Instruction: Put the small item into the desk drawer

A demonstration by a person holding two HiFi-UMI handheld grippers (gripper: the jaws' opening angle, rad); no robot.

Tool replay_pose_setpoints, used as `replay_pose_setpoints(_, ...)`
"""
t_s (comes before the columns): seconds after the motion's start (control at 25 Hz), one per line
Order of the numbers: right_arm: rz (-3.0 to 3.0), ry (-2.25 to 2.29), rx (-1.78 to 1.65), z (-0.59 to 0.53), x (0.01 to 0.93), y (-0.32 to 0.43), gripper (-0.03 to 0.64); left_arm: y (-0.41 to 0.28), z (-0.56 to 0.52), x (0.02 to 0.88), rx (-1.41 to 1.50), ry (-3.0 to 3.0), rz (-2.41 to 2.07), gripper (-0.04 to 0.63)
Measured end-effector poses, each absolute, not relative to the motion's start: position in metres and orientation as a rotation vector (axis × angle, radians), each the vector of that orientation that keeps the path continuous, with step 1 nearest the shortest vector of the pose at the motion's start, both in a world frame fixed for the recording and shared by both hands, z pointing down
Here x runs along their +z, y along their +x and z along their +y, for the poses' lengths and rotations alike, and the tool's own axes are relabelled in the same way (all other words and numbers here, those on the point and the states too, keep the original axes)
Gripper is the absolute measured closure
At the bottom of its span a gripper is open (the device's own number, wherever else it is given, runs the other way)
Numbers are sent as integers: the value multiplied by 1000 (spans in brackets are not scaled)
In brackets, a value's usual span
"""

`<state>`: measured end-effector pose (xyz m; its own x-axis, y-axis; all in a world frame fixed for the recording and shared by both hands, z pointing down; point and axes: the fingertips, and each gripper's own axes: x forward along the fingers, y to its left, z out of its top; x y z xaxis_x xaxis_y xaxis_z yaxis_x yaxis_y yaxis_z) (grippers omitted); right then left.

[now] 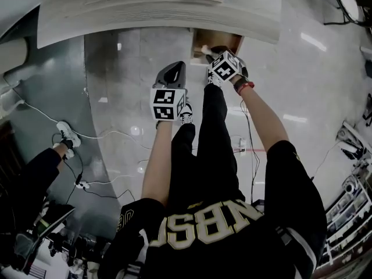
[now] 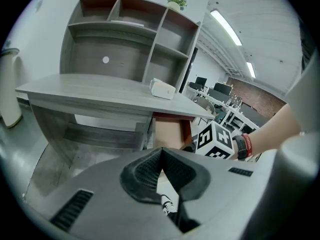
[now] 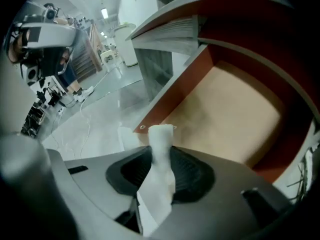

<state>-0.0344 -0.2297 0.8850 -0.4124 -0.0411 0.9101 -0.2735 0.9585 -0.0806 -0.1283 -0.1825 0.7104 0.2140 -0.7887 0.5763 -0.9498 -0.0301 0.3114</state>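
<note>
One white item (image 3: 161, 139), perhaps tissue, clamped in right tool (image 3: 161, 171) over drawer (image 3: 235, 114); left tool (image 2: 161, 159) closed.

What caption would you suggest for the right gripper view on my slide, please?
Right tool grips a small white item above the open desk drawer.

I count 2 tongs: my left tongs (image 1: 173, 70) (image 2: 161, 153) and my right tongs (image 1: 210, 53) (image 3: 161, 158). There is 1 grey wood-grain surface (image 1: 145, 10) (image 2: 85, 89), 1 open drawer with a tan floor and red-brown walls (image 1: 225, 38) (image 3: 235, 114), 1 small white crumpled item (image 3: 161, 144), 1 white rectangular box (image 2: 162, 88), 1 grey shelf unit (image 2: 125, 44) and 1 green potted plant (image 2: 176, 0). My right wrist has 2 bands: 1 black band (image 2: 241, 145) and 1 red band (image 2: 248, 145).
</note>
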Motion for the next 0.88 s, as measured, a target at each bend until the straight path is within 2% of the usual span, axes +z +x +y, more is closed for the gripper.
replay_pose_setpoints(0.56,-1895,66,130,-232,923,-47,486,-135,-168,723,322,1800,-1642,582)
replay_pose_setpoints(0.88,-1909,129,232,-232,917,-44,446,-138,-165,719,316,1796,-1653,583)
